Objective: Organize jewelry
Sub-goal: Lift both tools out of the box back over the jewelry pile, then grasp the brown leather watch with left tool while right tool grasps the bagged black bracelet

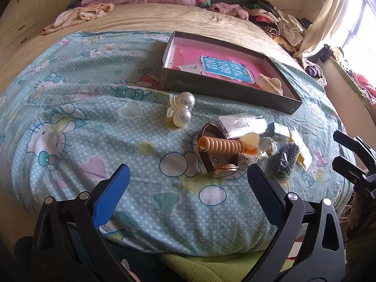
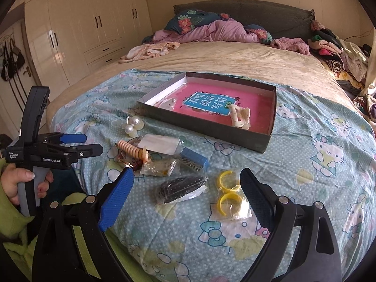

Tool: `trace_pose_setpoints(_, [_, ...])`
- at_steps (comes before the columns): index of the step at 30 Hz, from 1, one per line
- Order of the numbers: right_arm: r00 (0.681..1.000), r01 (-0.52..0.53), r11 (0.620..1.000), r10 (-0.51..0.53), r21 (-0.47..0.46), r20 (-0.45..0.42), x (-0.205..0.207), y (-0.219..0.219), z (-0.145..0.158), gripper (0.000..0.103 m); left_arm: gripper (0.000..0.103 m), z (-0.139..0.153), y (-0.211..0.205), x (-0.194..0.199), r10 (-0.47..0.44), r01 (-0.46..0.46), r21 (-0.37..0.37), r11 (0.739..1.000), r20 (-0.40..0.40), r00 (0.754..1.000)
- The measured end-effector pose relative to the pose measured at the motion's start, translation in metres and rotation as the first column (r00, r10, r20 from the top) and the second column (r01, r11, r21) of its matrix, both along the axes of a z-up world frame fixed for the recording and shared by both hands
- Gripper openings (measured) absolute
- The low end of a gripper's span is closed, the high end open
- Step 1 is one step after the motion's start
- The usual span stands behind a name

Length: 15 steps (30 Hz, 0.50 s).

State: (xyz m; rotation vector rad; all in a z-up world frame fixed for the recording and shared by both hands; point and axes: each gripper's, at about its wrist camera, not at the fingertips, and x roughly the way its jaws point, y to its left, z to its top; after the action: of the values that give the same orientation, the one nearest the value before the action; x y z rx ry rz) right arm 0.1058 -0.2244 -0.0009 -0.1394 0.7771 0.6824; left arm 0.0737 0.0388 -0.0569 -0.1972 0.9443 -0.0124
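Observation:
A shallow dark box with a pink book inside lies on the cartoon-cat sheet and holds a cream claw clip. In front of it lie a pearl clip, an orange spiral hair tie, a bagged black beaded piece, bagged yellow rings and a small blue box. My left gripper hovers open just short of the spiral tie. My right gripper is open above the black beaded bag, touching nothing. A hand holds the left gripper at the left.
Crumpled pink bedding and clothes pile up at the bed's head and right side. Cream wardrobes stand to the left. A bright window with a curtain is on the right. A green blanket lies at the near edge.

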Motion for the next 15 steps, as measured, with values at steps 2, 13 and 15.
trace_pose_setpoints(2, [1.0,-0.014,1.0,0.014,-0.008,-0.007,-0.002,0.003,-0.005,0.091,0.093,-0.004,-0.001,0.001,-0.004,0.004,-0.007,1.0,-0.008,1.0])
trace_pose_setpoints(13, [0.998,-0.057,0.997,0.055,-0.055,-0.04,-0.002,0.014,-0.031,0.091,0.05,-0.026,-0.012,0.018,-0.04,0.035,-0.099,0.994,-0.056,0.998])
trace_pose_setpoints(15, [0.997,-0.065,0.995,0.062,-0.076,-0.042,-0.001,0.017,-0.036,0.091,0.048,-0.029,-0.013,0.02,-0.043,0.035,-0.12,0.992,-0.063,0.997])
